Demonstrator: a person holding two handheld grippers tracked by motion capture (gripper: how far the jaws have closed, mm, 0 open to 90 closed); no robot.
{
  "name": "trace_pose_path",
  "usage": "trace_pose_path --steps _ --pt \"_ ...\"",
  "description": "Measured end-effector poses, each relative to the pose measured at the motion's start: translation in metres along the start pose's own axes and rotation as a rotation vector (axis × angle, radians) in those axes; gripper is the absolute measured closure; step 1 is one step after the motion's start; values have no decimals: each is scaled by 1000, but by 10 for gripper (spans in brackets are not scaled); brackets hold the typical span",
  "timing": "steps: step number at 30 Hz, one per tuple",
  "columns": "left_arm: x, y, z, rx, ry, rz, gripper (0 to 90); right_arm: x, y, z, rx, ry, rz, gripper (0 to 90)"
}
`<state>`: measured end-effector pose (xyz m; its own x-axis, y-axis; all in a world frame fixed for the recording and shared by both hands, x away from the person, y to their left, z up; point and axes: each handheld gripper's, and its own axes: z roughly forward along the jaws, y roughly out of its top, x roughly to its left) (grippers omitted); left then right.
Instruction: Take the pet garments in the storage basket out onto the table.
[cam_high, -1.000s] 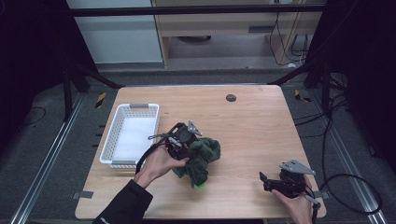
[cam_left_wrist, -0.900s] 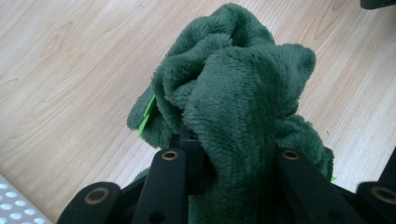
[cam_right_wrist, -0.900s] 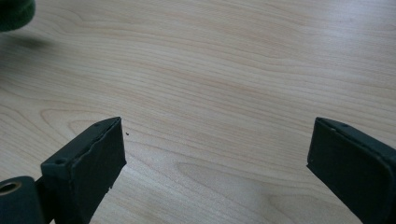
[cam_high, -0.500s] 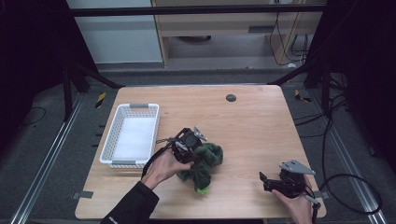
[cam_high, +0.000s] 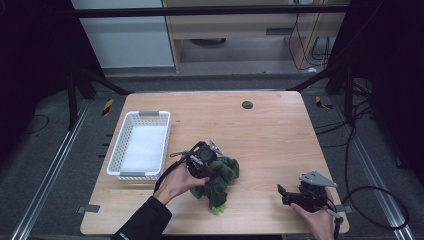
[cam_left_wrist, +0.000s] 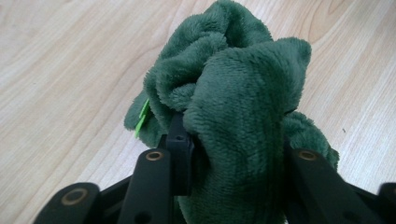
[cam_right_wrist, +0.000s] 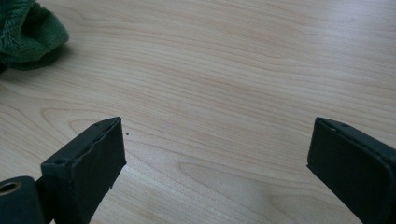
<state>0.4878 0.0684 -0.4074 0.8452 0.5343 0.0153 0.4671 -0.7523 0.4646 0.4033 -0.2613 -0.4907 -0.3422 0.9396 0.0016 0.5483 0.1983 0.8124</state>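
Left gripper view shows the green cloth (cam_left_wrist: 233, 107) bunched between the left gripper (cam_left_wrist: 229, 154) jaws, just easing apart, while the right gripper (cam_right_wrist: 215, 158) gapes empty well off.

A white basket (cam_high: 143, 145) sits at the left of the wooden table (cam_high: 270, 135).

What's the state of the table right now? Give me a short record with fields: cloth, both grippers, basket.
cloth: green plush cloth, bunched on the wooden table
left gripper: left gripper has cloth between its jaws, which have just been opening
right gripper: right gripper open, nothing between its jaws, low over bare wood
basket: white basket near the table's left edge, apart from the cloth, nothing in it
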Motion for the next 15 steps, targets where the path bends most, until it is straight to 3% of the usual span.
trace_pose_path --steps 15 --pt "-2 -6 -10 -90 -5 -11 362 0 0 0 -1 0 -2 42"
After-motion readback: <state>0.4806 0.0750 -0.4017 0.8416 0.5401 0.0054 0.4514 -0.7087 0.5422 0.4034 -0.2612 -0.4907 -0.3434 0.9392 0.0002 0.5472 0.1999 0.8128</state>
